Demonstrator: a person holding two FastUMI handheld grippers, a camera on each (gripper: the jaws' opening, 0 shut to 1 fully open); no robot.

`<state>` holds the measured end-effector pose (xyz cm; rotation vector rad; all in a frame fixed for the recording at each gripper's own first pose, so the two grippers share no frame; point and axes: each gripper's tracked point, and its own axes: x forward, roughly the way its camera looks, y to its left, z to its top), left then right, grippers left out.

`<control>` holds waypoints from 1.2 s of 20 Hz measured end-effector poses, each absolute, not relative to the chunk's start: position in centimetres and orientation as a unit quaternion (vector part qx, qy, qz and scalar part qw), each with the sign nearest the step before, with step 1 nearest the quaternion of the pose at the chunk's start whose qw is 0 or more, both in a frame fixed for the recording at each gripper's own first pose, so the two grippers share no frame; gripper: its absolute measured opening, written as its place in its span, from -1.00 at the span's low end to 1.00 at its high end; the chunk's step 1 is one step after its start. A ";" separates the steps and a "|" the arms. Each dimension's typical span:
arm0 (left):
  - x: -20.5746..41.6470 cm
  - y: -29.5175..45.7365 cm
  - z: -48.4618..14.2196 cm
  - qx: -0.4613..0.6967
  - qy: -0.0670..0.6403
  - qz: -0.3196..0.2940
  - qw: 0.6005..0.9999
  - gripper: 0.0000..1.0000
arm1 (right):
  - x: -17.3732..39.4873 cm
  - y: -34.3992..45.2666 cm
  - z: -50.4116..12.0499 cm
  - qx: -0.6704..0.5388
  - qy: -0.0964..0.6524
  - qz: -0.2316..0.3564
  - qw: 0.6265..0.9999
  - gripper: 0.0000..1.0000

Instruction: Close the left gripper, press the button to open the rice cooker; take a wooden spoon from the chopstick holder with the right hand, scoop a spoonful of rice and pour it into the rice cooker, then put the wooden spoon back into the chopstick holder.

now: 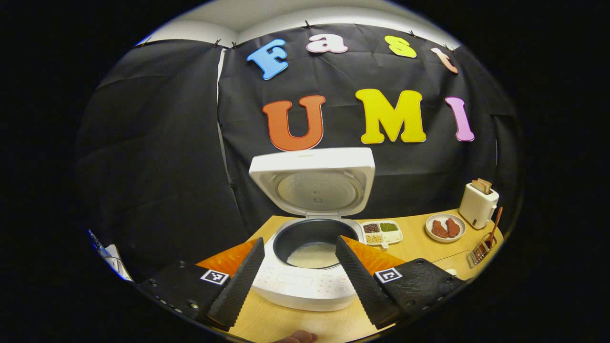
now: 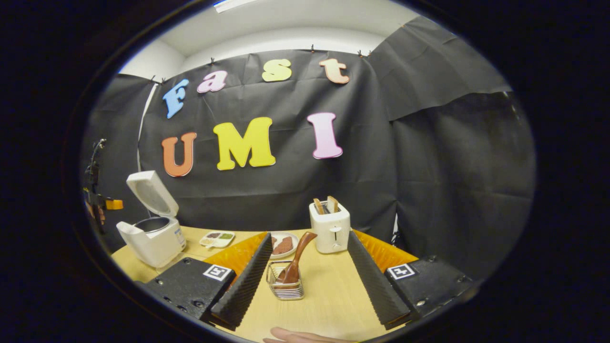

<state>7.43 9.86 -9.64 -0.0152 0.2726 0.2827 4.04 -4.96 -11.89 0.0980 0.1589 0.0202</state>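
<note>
The white rice cooker (image 1: 305, 286) stands right in front of my left gripper (image 1: 299, 242), lid (image 1: 314, 183) raised, with white rice on the bottom of its dark pot (image 1: 312, 252). The left gripper is open, its fingers framing the pot and holding nothing. In the right gripper view the wooden spoon (image 2: 296, 257) leans in the wire chopstick holder (image 2: 286, 282), bowl end down. My right gripper (image 2: 310, 237) is open just short of the holder, fingers to either side of it and apart from it. The cooker (image 2: 155, 240) stands far left there, and the holder (image 1: 481, 251) shows at the left gripper view's far right.
A divided tray of grains (image 1: 382, 232) lies beside the cooker. A plate of meat pieces (image 2: 284, 245) and a white toaster (image 2: 330, 231) with bread slices stand behind the holder. The wooden table (image 2: 329, 295) ends near the black cloth wall. The other gripper (image 2: 97, 202) shows far left.
</note>
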 end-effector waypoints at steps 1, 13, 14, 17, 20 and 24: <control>6.4 9.3 -9.6 -0.019 0.130 0.137 0.982 0.91 | 4.1 -5.2 -12.1 0.049 0.081 0.012 0.995 1.00; -2.8 4.6 -9.1 -0.009 0.057 0.098 0.994 0.91 | 10.6 -5.5 -16.7 0.048 0.117 0.027 0.992 1.00; -3.9 4.7 -9.2 0.003 0.050 0.107 0.993 0.92 | 11.4 -5.3 -17.3 0.052 0.119 0.028 0.991 1.00; -6.1 4.2 -9.1 0.007 0.028 0.120 0.992 0.91 | 14.0 -3.3 -20.1 0.078 0.144 0.055 0.985 0.96; -8.1 2.8 -10.5 -0.013 0.024 0.118 0.993 0.91 | 16.5 -2.1 -23.9 0.101 0.189 0.069 0.974 0.96; -9.5 0.4 -12.0 -0.039 0.028 0.081 0.996 0.91 | 19.9 -2.1 -27.1 0.110 0.207 0.070 0.970 0.94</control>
